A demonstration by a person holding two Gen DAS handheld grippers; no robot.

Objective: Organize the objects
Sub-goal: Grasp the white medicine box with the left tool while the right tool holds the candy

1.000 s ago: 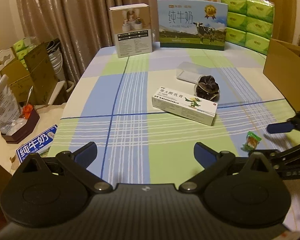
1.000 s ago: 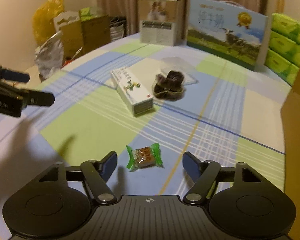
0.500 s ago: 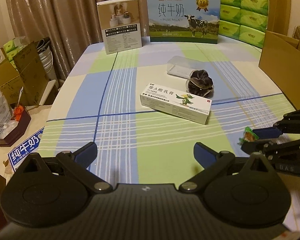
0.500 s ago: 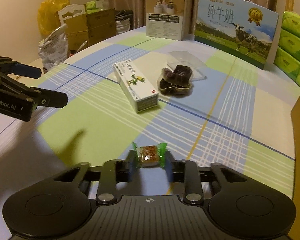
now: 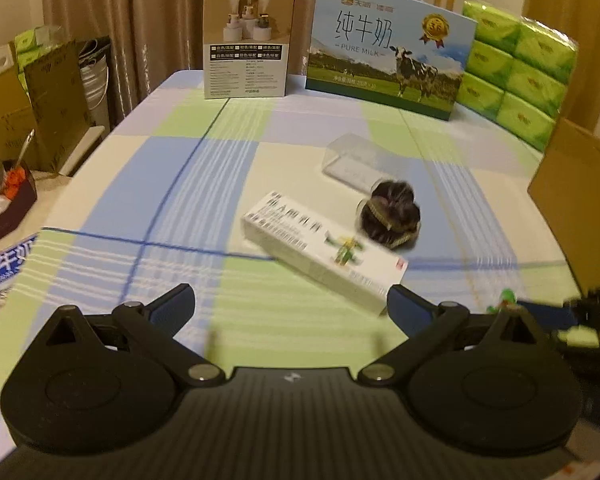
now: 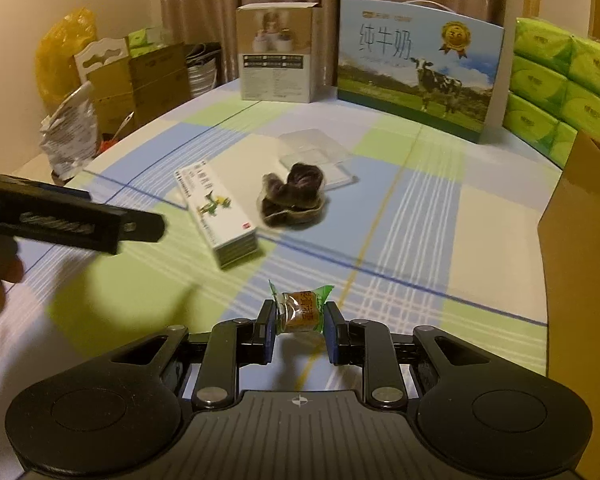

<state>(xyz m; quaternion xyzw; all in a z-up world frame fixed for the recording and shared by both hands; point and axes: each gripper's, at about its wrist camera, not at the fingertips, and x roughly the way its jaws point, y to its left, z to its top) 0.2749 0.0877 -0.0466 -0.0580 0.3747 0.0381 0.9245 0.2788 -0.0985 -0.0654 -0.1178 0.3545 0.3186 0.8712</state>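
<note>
Two grippers are in my hands, and each one has its own camera.

From my left camera, my left gripper is spread wide and holds nothing. It hangs over the checked tablecloth. Just past its right finger lies the long white box. A dark fuzzy thing sits right beside the box, and a clear plastic case lies behind it. At the back stand a tan box, a milk box with a cow and green tissue packs. A cardboard box is on the right. Only a tiny green tip of the candy peeks out here, next to the blurry right gripper.

From my right camera, I see the candy much better. My right gripper squeezes it by both sides, low over the table. Its wrapper is green with a brown middle. This camera also shows my left gripper from the side, on the left, up above the cloth. It is blurry. A yellow bag by the wall shows only here.
</note>
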